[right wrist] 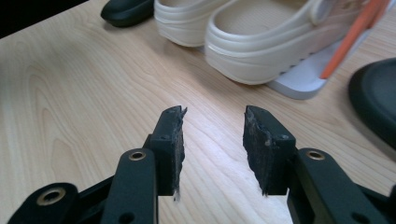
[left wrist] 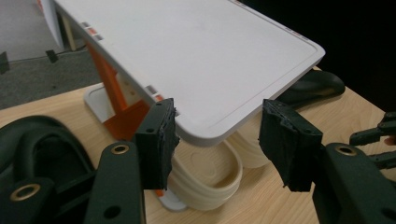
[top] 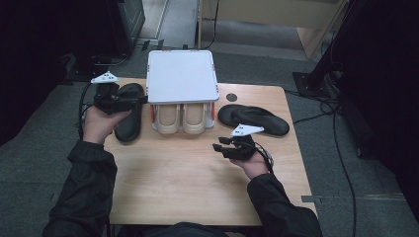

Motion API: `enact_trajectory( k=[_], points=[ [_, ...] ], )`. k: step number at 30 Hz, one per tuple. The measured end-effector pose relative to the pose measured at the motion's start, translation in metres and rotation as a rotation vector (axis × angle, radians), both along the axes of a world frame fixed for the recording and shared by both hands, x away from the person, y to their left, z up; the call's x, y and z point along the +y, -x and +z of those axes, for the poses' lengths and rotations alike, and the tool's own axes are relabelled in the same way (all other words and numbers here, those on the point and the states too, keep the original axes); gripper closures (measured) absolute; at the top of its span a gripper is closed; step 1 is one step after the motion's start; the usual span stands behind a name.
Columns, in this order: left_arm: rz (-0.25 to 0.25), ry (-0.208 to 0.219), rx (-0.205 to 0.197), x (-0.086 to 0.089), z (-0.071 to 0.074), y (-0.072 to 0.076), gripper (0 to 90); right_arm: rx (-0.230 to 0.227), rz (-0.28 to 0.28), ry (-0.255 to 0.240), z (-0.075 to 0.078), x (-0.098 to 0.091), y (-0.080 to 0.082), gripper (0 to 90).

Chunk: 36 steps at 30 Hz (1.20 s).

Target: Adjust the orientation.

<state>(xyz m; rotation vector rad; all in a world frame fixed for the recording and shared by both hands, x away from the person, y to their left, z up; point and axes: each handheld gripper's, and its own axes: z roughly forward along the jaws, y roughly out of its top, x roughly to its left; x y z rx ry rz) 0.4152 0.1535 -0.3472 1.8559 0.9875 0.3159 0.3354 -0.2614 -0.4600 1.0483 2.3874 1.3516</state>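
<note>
A white shoe rack (top: 182,74) with orange posts stands at the table's far middle. Two cream clogs (top: 169,118) (top: 193,118) sit side by side on its lower shelf. One black slipper (top: 129,123) lies left of the rack, another black slipper (top: 254,119) right of it. My left gripper (top: 141,100) hovers over the left slipper and points at the rack. It is open in the left gripper view (left wrist: 217,135), nothing between its jaws, with the rack's top corner (left wrist: 201,56) just beyond. My right gripper (top: 220,145) stands open over bare wood (right wrist: 212,144), short of the clogs (right wrist: 261,42).
The wooden table (top: 188,182) has free room across its near half. Grey carpet surrounds it, with cables (top: 341,148) trailing on the floor at the right. A small dark round mark (top: 231,97) lies on the tabletop behind the right slipper.
</note>
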Motion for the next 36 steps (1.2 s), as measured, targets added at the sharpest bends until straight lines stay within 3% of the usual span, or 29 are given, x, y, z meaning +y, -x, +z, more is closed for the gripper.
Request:
enact_trajectory(
  k=[6, 12, 17, 25, 33, 36],
  points=[
    [0.055, -0.001, -0.008, 0.021, -0.003, 0.008, 45.0, 0.003, -0.03, -0.01, 0.0, -0.011, -0.009, 58.6],
    [0.103, -0.057, 0.005, 0.039, -0.02, 0.007, 46.0, -0.01, -0.046, -0.002, 0.0, -0.016, -0.017, 58.9],
    [0.13, -0.023, 0.069, 0.047, -0.046, -0.002, 47.9, -0.012, -0.059, -0.005, 0.001, -0.016, -0.022, 59.2],
    [0.155, -0.067, 0.134, 0.045, -0.082, -0.021, 49.5, -0.014, -0.07, -0.001, 0.0, -0.019, -0.023, 59.8],
    [0.182, -0.084, 0.135, 0.041, -0.103, -0.039, 50.1, -0.016, -0.072, 0.014, -0.001, -0.018, -0.023, 59.8],
    [0.185, -0.108, 0.156, 0.04, -0.109, -0.049, 50.5, -0.015, -0.076, 0.016, -0.001, -0.019, -0.023, 59.8]
  ],
)
